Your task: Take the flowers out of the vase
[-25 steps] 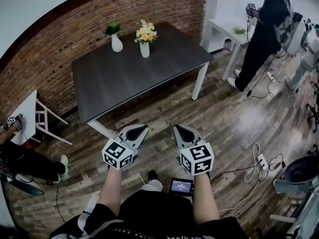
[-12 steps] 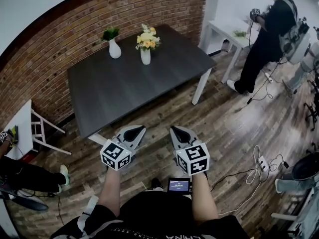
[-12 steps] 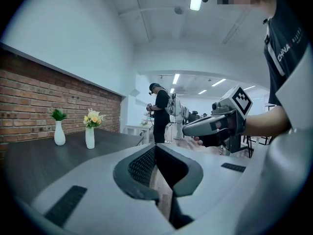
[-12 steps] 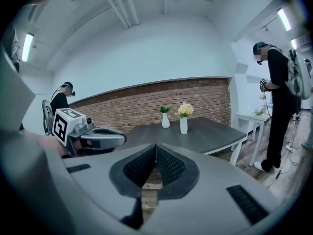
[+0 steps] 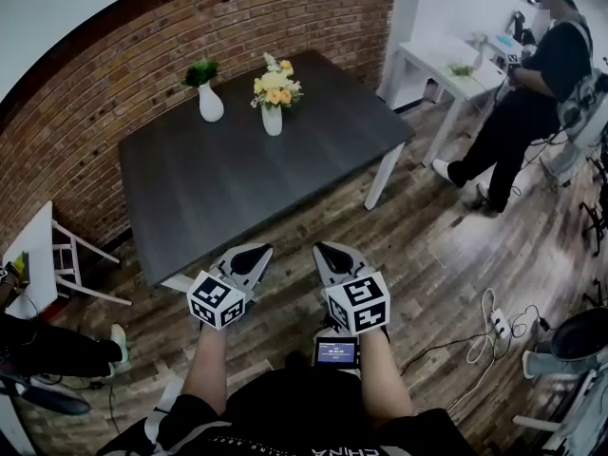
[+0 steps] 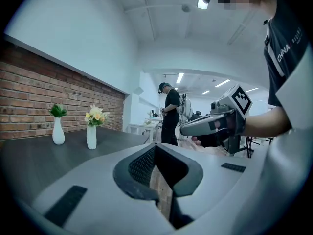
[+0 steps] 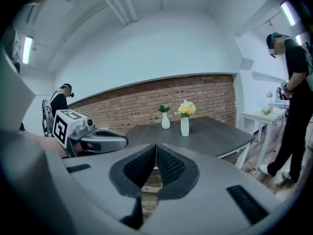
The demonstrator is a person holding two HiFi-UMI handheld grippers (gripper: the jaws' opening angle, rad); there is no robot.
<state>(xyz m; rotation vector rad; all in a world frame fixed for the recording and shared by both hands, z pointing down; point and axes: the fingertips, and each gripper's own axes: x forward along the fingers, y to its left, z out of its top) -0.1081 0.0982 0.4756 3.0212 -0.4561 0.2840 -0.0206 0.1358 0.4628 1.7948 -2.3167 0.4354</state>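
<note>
A white vase (image 5: 273, 119) with yellow and white flowers (image 5: 275, 85) stands toward the back of the dark table (image 5: 218, 188). A second white vase (image 5: 210, 104) with a green sprig stands to its left. Both grippers hover over the wooden floor just short of the table's near edge, far from the vases. My left gripper (image 5: 252, 255) is shut and holds nothing, and my right gripper (image 5: 332, 253) is shut and holds nothing too. The left gripper view shows the flower vase (image 6: 91, 136) far off beyond its closed jaws. In the right gripper view, the flower vase (image 7: 185, 126) stands mid-table.
A brick wall runs behind the table. A person (image 5: 532, 93) stands at the right by a white table (image 5: 446, 60). Another person (image 5: 38, 321) sits at the left near a white chair (image 5: 71, 255). Cables and a power strip (image 5: 499, 316) lie on the floor at the right.
Both shut grippers have moved forward together toward the table's near edge, and the table and vases look closer. The standing person at the right has shifted toward the white table.
</note>
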